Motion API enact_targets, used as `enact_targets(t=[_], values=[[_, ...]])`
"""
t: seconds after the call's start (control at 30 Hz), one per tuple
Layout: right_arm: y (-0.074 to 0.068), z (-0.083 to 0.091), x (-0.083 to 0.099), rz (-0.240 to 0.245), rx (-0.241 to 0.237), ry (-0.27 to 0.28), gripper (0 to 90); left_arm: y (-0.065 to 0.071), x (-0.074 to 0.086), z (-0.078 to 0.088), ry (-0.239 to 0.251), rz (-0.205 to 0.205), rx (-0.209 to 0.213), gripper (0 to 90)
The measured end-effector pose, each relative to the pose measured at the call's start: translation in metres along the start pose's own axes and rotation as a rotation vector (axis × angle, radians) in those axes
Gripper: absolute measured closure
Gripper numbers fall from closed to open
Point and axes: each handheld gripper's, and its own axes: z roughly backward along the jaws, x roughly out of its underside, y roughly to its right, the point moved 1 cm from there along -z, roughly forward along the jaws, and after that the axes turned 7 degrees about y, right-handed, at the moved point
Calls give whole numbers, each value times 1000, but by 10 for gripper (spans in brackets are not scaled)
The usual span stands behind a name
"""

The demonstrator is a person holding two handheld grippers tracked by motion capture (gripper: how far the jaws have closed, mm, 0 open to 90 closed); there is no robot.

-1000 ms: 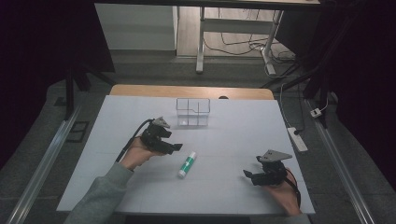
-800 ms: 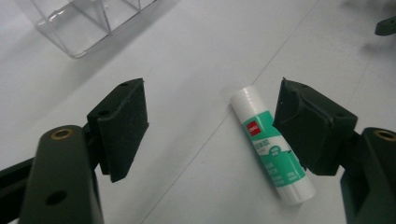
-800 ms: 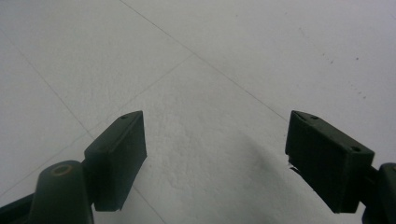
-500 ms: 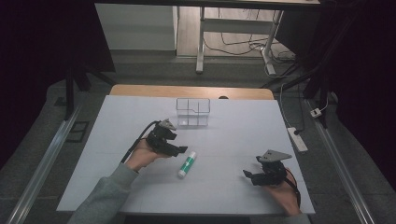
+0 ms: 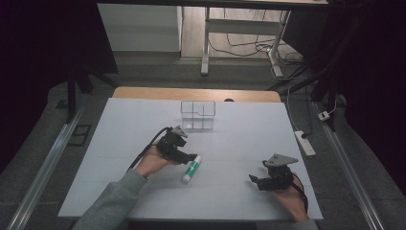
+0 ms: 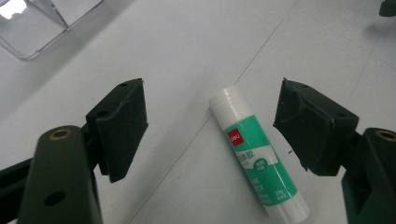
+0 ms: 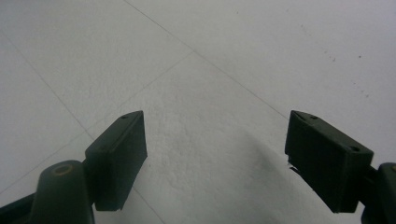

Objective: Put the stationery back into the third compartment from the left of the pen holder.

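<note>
A green and white glue stick (image 5: 192, 168) lies flat on the white table (image 5: 239, 139). My left gripper (image 5: 189, 157) hovers right over its far end, open. In the left gripper view the glue stick (image 6: 257, 154) lies between the two black jaws, nearer the right one, and my left gripper (image 6: 210, 126) is not touching it. At the table's near right, my right gripper (image 5: 256, 179) is held low in a hand and stands open. The right gripper view shows my right gripper (image 7: 215, 154) over bare table with nothing between its jaws.
A clear plastic divided box (image 5: 197, 115) stands at the table's far middle, behind the left gripper; its corner (image 6: 32, 28) shows at the top left of the left gripper view. A wooden strip (image 5: 196, 94) edges the far side.
My left gripper has moved right and toward the glue stick, from beside it to straddling its far end. The right gripper has stayed where it was.
</note>
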Motion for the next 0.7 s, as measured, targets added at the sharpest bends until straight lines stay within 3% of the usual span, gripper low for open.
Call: enact_targets(t=[0.47, 0.7], values=[[-1, 0, 0, 1, -1, 2, 204, 12, -6, -23, -52, 32, 10, 245], [-3, -2, 1, 2, -21, 4, 206, 7, -4, -37, -99, 92, 8, 245]])
